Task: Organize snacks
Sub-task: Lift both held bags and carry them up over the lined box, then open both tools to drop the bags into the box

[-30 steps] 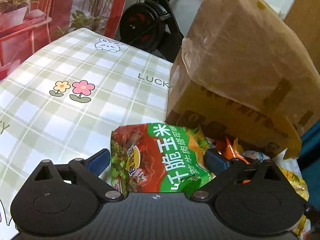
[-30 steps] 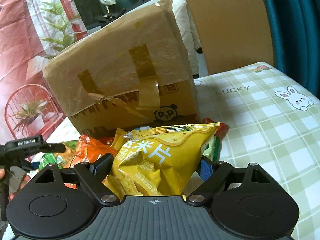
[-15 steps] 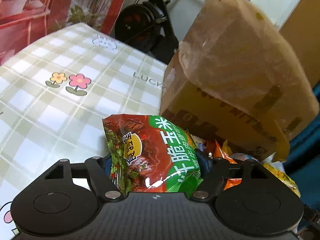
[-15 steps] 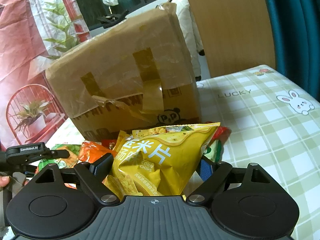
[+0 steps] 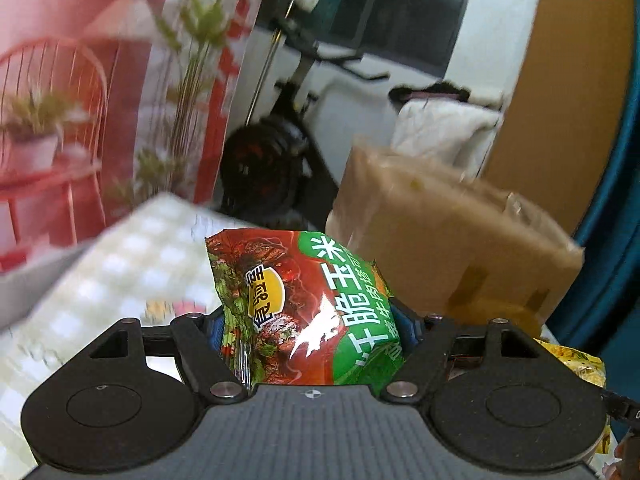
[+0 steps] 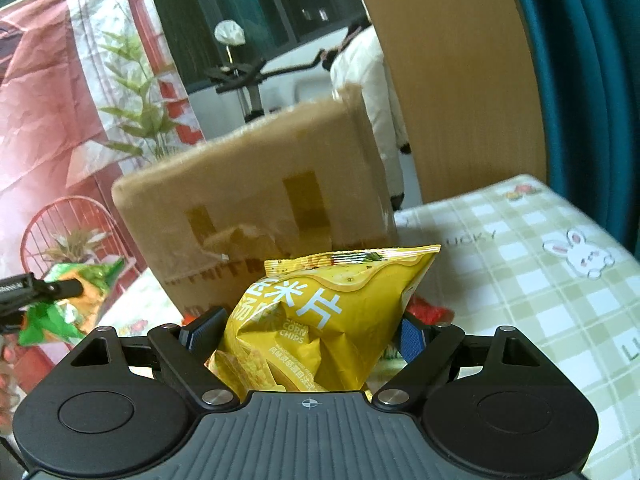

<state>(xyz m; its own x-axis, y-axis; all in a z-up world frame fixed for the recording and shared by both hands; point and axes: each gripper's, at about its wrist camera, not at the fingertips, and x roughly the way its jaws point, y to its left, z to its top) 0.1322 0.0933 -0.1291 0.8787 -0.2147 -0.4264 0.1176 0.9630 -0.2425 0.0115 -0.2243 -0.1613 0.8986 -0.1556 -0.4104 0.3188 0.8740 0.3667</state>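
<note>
Both bags lifted off the checked tablecloth [image 6: 540, 280] since earlier. Left gripper [image 5: 308, 320] clamps red-green corn snack bag [image 5: 304, 304]; right gripper [image 6: 308, 332] clamps yellow corn chips bag [image 6: 320, 320]. Cardboard box [image 6: 248, 208] behind is blurred, its lower part hidden.

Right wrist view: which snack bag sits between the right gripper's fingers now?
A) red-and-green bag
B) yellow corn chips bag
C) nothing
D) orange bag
B: the yellow corn chips bag sits between the blue pads of the right gripper, in front of the taped cardboard box.
</note>
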